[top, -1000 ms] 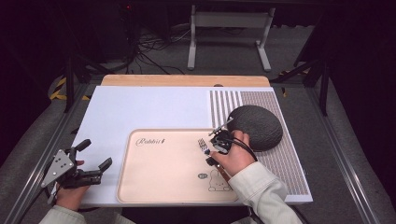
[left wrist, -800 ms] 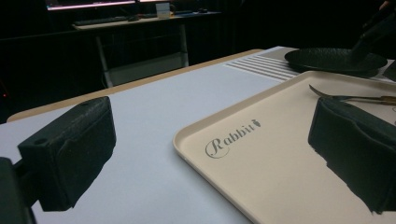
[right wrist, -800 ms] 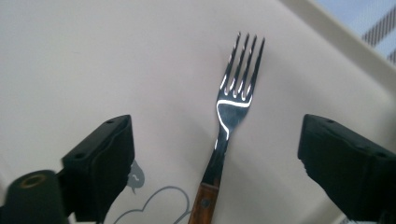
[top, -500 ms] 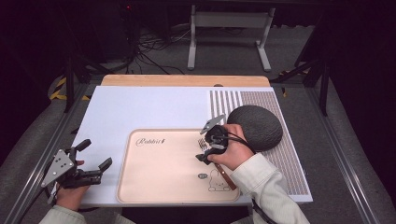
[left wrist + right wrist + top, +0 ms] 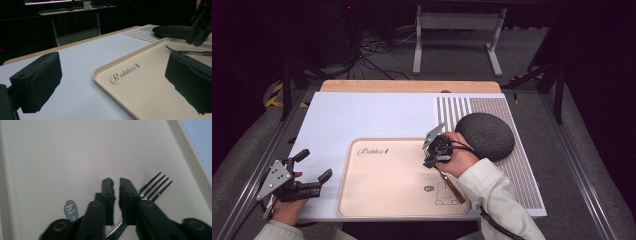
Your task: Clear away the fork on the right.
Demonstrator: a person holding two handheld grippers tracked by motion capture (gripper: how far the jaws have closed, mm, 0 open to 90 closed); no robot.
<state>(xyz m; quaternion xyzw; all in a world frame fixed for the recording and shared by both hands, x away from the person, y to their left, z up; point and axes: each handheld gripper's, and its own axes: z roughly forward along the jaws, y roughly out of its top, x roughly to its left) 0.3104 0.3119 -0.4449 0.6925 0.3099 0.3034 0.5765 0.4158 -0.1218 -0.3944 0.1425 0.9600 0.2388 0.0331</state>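
From above, the right gripper (image 5: pixel 430 150) sits over the beige tray (image 5: pixel 382 200), its jaws having just closed; the fork's wooden handle (image 5: pixel 451 187) runs back toward the person. The left gripper (image 5: pixel 312 167) waits, spread, off the tray's left edge. Its own view shows the fork (image 5: pixel 190 52) lying flat on the tray. The right gripper view catches the tines (image 5: pixel 155 186) pointing away, jaws nearly together, neck passing under them; a pinch isn't clear.

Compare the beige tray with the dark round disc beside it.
The beige rectangular tray is smooth, printed with lettering and a rabbit; the dark grey round disc looks textured and plain. The tray carries a wooden-handled fork; the disc carries nothing. Both lie flat.
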